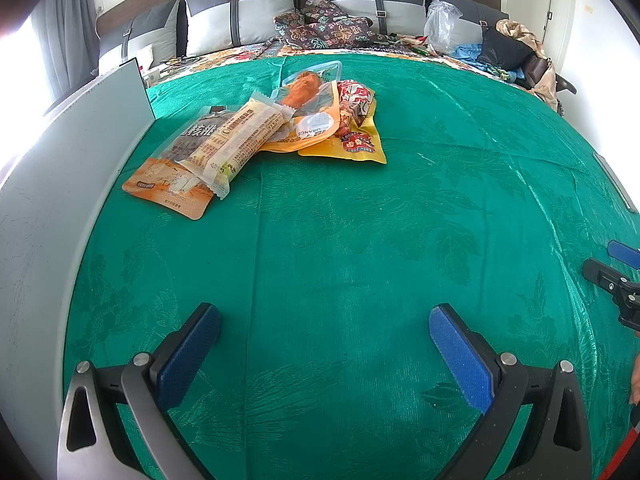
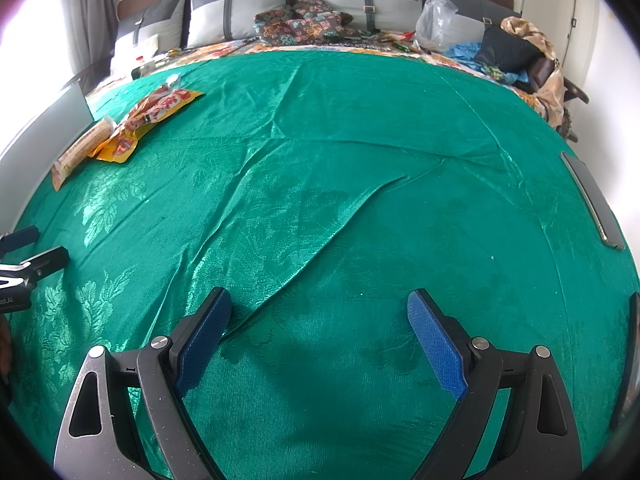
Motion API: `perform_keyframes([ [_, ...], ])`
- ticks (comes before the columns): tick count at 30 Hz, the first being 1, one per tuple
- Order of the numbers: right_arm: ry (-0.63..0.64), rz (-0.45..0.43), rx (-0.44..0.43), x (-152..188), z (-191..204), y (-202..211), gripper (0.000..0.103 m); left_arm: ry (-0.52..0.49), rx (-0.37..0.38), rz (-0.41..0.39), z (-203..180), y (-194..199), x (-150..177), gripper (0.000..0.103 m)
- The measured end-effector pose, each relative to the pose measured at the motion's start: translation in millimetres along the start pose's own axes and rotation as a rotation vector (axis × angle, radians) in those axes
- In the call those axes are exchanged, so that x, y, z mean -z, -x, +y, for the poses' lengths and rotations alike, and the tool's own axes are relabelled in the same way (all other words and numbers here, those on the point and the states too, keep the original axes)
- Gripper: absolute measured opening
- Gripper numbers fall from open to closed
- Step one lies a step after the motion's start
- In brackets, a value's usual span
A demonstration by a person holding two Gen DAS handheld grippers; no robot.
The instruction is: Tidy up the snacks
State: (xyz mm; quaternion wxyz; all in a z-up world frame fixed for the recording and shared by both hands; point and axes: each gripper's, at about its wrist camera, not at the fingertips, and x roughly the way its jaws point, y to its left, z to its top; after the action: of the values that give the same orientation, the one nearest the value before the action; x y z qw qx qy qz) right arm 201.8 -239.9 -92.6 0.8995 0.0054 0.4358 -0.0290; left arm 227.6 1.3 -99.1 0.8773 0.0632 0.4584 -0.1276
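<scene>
1. 4 snack packets lay in an overlapping heap on the green bedspread [image 1: 340, 240], toward its far left part, close beside the grey panel [image 1: 60, 184] along the left edge: an orange walnut pouch [image 1: 168, 184], a cream bar wrapper [image 1: 236, 140] lying across it, a clear-windowed orange pack [image 1: 308, 108] and a yellow-and-red pack [image 1: 356, 128].
2. Overlapping as they did, the packets appeared still unsorted; the task looked barely begun.
3. Left gripper [image 1: 324, 320] hovered over bare cloth short of the heap, its blue pads [image 1: 460, 364] spread wide and holding nothing, probably readied to approach the nearest pouch.
4. Right gripper [image 2: 320, 308] hung over the middle of the bedspread, well apart from the snacks, fingers likewise wide and empty.
5. Nothing stood between the left gripper and the heap; a raised fold [image 2: 320, 240] crossed the cloth ahead of the right gripper.
6. Beyond the far edge lay grey pillows [image 1: 240, 12], patterned fabric [image 1: 320, 24], a clear plastic bag [image 1: 440, 24] and a dark bundle [image 1: 504, 48], all clear of the working area.
</scene>
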Motion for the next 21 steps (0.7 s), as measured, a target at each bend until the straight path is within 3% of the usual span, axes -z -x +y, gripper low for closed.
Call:
perform_keyframes([
  [11,-0.001,0.0,0.0,0,0,0,0.092,-0.006,0.001,0.0,0,0,0,0.103],
  [14,-0.002,0.0,0.0,0,0,0,0.092,-0.049,0.04,0.107,1,0,-7,0.103],
  [16,-0.002,0.0,0.0,0,0,0,0.092,-0.054,0.084,0.158,5,2,-18,0.102],
  [21,-0.002,-0.001,0.0,0,0,0,0.092,-0.033,0.1,0.072,38,22,-99,0.102],
])
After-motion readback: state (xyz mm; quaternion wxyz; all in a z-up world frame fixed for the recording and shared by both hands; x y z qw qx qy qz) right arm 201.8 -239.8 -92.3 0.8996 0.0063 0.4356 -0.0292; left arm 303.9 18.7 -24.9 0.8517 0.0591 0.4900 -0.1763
